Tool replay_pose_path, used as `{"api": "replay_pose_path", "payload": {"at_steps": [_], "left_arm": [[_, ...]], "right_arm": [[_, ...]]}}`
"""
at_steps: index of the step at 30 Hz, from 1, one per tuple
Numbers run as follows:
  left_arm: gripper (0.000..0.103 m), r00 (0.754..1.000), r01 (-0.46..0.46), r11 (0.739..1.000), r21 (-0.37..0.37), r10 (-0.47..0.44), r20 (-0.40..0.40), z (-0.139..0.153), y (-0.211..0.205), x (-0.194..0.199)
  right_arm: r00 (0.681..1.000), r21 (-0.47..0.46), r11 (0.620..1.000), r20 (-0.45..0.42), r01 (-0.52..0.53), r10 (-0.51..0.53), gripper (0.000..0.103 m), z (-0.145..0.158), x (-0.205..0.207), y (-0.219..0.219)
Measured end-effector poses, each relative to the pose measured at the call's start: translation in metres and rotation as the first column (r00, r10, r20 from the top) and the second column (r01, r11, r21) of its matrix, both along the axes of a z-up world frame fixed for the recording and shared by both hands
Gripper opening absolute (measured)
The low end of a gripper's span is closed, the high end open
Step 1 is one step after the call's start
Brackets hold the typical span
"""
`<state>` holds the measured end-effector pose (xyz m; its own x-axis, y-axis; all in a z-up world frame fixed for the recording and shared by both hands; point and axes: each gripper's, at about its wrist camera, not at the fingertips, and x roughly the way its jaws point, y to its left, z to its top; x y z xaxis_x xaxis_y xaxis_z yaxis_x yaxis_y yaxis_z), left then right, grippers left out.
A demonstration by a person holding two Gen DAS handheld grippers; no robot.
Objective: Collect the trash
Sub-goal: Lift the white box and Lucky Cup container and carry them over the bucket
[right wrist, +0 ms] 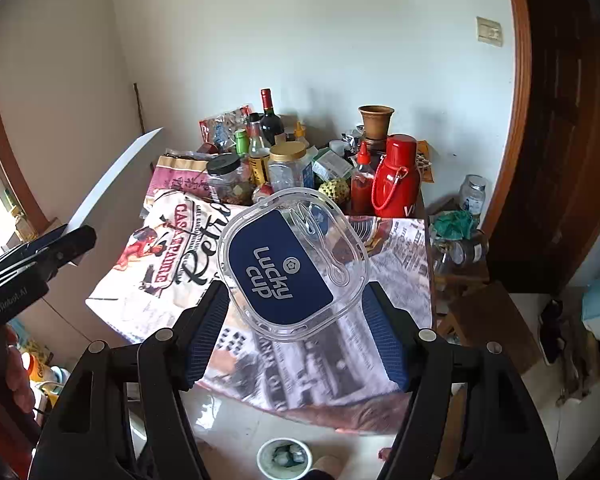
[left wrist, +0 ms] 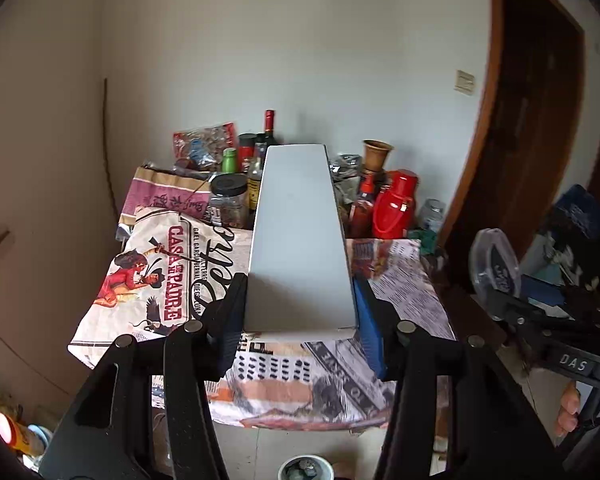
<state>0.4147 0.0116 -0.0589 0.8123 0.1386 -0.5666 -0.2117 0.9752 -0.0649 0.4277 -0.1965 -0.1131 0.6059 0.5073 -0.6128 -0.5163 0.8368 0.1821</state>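
Observation:
My left gripper is shut on a long white box and holds it lengthwise above the table; the box also shows at the left of the right wrist view, sticking up from the left gripper. My right gripper is shut on a clear plastic lid with a dark blue "Lucky Cup" label, held above the table. That lid and the right gripper show at the right of the left wrist view.
A table with a printed cloth has bottles, jars and a red flask crowded at its back against the wall. A small white bin with trash stands on the floor below. A brown door is at the right.

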Motion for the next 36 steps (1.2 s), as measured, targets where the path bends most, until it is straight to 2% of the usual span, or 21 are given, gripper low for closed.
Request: {"api": "replay_pose_path", "payload": {"at_steps": [8, 13, 16, 26, 30, 36], "left_arm": [[0.050, 0.994, 0.111, 0.993, 0.033, -0.111, -0.005, 0.002, 0.008, -0.082], [0.050, 0.987, 0.157, 0.988, 0.010, -0.157, -0.021, -0.007, 0.015, -0.125], [0.050, 0.982, 0.184, 0.983, 0.003, -0.184, -0.046, -0.017, 0.017, -0.144], [0.050, 0.949, 0.233, 0.971, -0.058, -0.240, -0.202, -0.072, 0.007, -0.175], [0.050, 0.932, 0.228, 0.970, -0.086, -0.243, -0.270, -0.103, 0.001, -0.174], [0.050, 0.901, 0.193, 0.973, -0.125, -0.227, -0.371, -0.162, -0.010, -0.164]], "right_arm": [[0.996, 0.042, 0.996, -0.049, 0.079, -0.077, 0.066, -0.005, -0.087, 0.011], [0.991, 0.038, 0.992, -0.056, 0.123, -0.121, 0.066, -0.012, -0.135, 0.014], [0.984, 0.036, 0.987, -0.089, 0.155, -0.151, 0.066, -0.022, -0.157, 0.011], [0.959, -0.047, 0.979, -0.196, 0.199, -0.204, 0.066, -0.060, -0.185, -0.001], [0.946, -0.072, 0.977, -0.245, 0.201, -0.212, 0.066, -0.083, -0.182, -0.007], [0.927, -0.104, 0.980, -0.320, 0.171, -0.196, 0.065, -0.137, -0.165, -0.014]]}}
